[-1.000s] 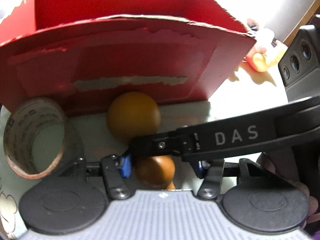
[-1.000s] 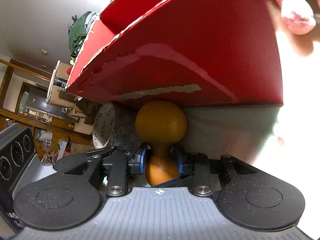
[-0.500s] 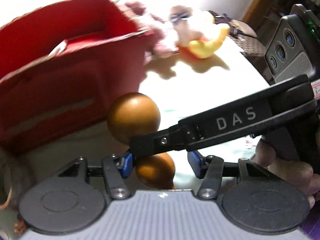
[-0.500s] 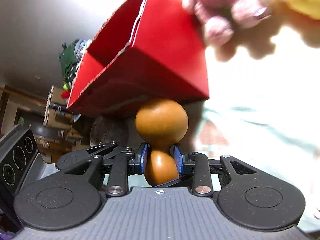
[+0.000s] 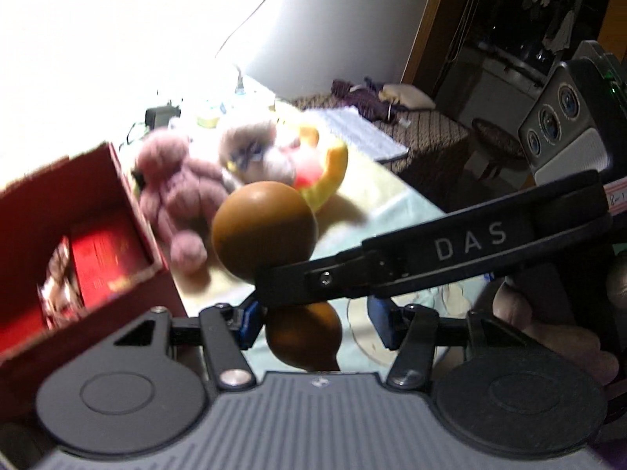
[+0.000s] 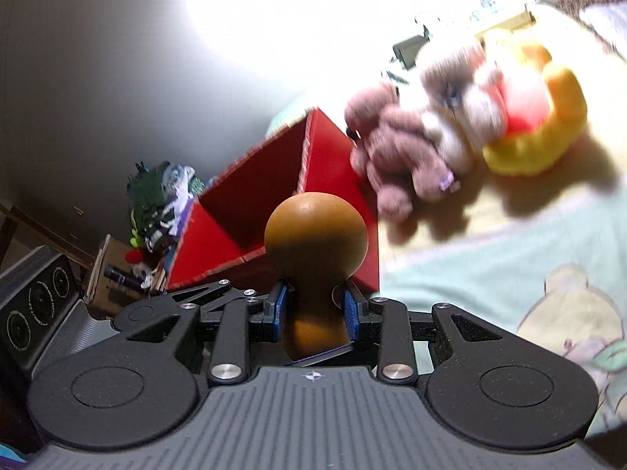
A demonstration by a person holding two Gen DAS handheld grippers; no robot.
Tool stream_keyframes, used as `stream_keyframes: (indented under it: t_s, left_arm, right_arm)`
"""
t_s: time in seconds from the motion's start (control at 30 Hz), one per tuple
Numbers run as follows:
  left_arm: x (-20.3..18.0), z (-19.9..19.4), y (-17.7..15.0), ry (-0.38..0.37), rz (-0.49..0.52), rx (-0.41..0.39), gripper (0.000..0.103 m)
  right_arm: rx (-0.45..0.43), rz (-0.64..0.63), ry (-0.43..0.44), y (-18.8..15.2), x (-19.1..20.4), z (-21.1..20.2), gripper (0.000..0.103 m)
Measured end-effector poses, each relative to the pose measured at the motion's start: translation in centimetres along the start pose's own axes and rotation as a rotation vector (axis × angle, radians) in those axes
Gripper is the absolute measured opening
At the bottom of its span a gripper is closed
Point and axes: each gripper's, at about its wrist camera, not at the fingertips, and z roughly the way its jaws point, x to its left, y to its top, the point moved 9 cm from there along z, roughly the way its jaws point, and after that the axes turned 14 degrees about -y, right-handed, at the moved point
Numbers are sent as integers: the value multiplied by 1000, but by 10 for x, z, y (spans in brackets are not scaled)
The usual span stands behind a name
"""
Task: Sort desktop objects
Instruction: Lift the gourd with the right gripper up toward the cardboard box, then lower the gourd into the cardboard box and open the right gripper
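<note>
Right hand-held gripper (image 6: pixel 312 309) clamped on brown gourd-shaped wooden toy (image 6: pixel 315 248) at its neck, near red cardboard box (image 6: pixel 329 164); left hand-held gripper (image 5: pixel 313 323) spread wide around the toy's lower bulb

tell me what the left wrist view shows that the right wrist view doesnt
Only the left wrist view shows the red box's inside, with packets on its floor, and the right gripper's DAS-marked arm crossing in front. Only the right wrist view shows the right gripper shut on the wooden gourd's neck, and clutter by the far wall. Both show the box, gourd, pink plush and yellow plush.
</note>
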Motion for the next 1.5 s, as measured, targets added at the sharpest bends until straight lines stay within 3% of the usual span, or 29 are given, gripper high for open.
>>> stream_keyframes:
  t_s: [0.17, 0.43, 0.77, 1.1, 1.5]
  left_arm:
    - [10, -26, 28, 14, 31, -55, 57]
    - [51, -74, 52, 80, 46, -122, 57]
    - [132, -122, 48, 169, -23, -117, 57]
    - [213, -119, 12, 191, -167, -10, 57]
    - [276, -69, -22, 181, -307, 245, 57]
  right_arm:
    - [-70, -45, 7, 27, 44, 7, 33]
    - [-111, -129, 56, 56, 101, 31, 33]
    - [-30, -200, 110, 73, 171, 92, 33]
    - [166, -158, 91, 59, 197, 175, 32]
    - [384, -54, -8, 39, 177, 245, 31]
